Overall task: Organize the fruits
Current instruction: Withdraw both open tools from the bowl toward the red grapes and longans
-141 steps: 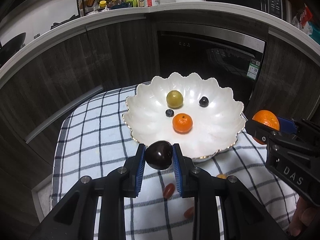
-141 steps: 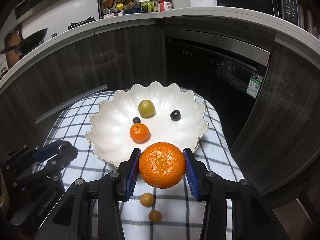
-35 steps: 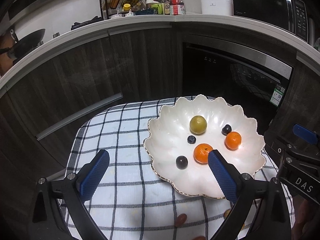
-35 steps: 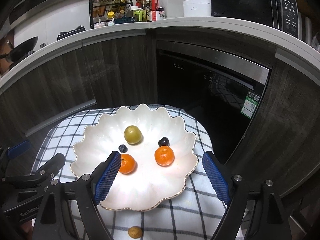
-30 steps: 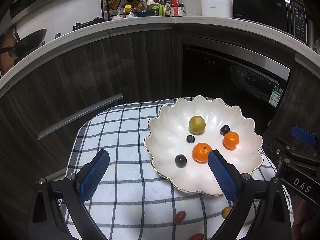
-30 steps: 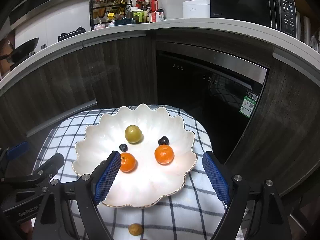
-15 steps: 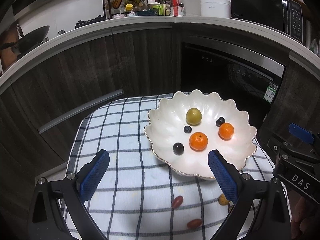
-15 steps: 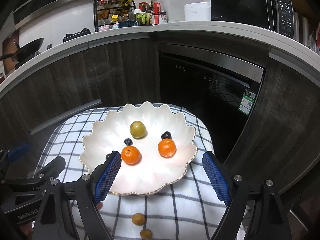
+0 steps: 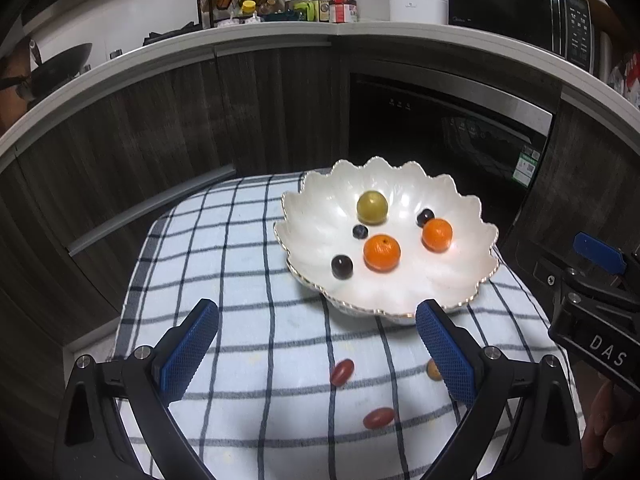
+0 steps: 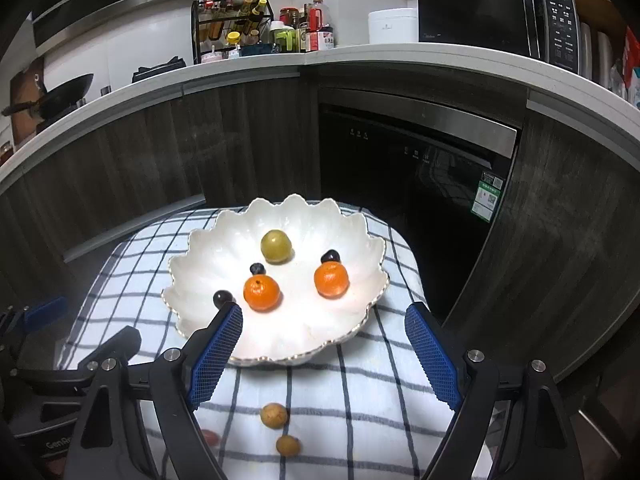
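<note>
Both sets of tongs hang over the checked cloth [image 9: 248,304] with nothing in them: the left tongs [image 9: 318,342] spread wide, blue pads far apart, and the right tongs [image 10: 320,346] just as wide, empty too.

In the scalloped white bowl [image 10: 200,248] the tally reads well. A green-yellow fruit [image 10: 275,245] sits toward the back, two small oranges [image 10: 261,293] side by side in the middle, and three dark berries are scattered among them, one [image 10: 222,298] near the rim on the left side. Six pieces in, none touching the edge.

Now the stragglers, all on the cloth on the near side of the bowl. The left wrist view shows two little red oblong fruits [image 9: 342,372], one closer to the bowl, one nearer the camera (cherry tomatoes, perhaps, hard to be sure). The right wrist view picks out two small tan round fruits [image 10: 274,415], one just behind the other, between the right pads.

So by my reckoning the job is a bit over halfway: six fruits housed, four small ones left to collect. The red pair lies handy for the left tongs, the tan pair for the right.
</note>
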### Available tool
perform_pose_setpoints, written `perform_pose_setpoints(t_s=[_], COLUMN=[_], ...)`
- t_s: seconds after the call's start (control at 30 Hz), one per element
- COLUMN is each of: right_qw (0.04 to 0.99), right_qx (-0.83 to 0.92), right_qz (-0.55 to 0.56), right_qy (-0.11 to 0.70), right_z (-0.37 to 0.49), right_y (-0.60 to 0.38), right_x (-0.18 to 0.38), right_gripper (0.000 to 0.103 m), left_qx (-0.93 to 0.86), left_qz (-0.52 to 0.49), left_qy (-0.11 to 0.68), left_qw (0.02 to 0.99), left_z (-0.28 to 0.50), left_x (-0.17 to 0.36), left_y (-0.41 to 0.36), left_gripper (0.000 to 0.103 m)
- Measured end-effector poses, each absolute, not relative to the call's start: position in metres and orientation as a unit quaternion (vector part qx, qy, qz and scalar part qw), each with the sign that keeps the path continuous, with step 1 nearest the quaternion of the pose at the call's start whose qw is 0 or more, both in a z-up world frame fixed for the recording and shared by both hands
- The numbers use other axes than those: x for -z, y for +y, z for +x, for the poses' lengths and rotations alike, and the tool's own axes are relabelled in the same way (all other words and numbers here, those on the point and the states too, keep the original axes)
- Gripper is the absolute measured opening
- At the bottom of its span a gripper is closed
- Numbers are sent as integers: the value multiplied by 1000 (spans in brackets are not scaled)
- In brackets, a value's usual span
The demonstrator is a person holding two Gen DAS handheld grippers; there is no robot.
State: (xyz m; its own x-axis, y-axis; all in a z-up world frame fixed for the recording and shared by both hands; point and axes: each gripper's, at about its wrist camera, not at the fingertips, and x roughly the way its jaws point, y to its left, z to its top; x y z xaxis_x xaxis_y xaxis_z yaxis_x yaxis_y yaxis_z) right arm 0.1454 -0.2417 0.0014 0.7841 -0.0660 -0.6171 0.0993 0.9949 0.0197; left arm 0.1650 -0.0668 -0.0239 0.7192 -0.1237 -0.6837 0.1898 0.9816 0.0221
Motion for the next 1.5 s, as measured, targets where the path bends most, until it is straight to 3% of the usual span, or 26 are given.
perform_pose_setpoints(t_s=[0.83, 1.07, 1.5], right_qw=[935, 929, 918], right_qx=[25, 20, -5], right_qz=[-1, 1, 8], right_qy=[353, 370, 396], right_z=[112, 107, 106], right_y=[-235, -238, -233], right_x=[39, 57, 83], right_gripper=[84, 83, 70], left_qx=[115, 125, 152], left_qz=[65, 73, 87], left_qy=[376, 379, 381], left_qw=[917, 914, 908], left_z=[127, 121, 112], left_x=[71, 86, 108], left_y=[-75, -80, -92], left_gripper=[100, 96, 81])
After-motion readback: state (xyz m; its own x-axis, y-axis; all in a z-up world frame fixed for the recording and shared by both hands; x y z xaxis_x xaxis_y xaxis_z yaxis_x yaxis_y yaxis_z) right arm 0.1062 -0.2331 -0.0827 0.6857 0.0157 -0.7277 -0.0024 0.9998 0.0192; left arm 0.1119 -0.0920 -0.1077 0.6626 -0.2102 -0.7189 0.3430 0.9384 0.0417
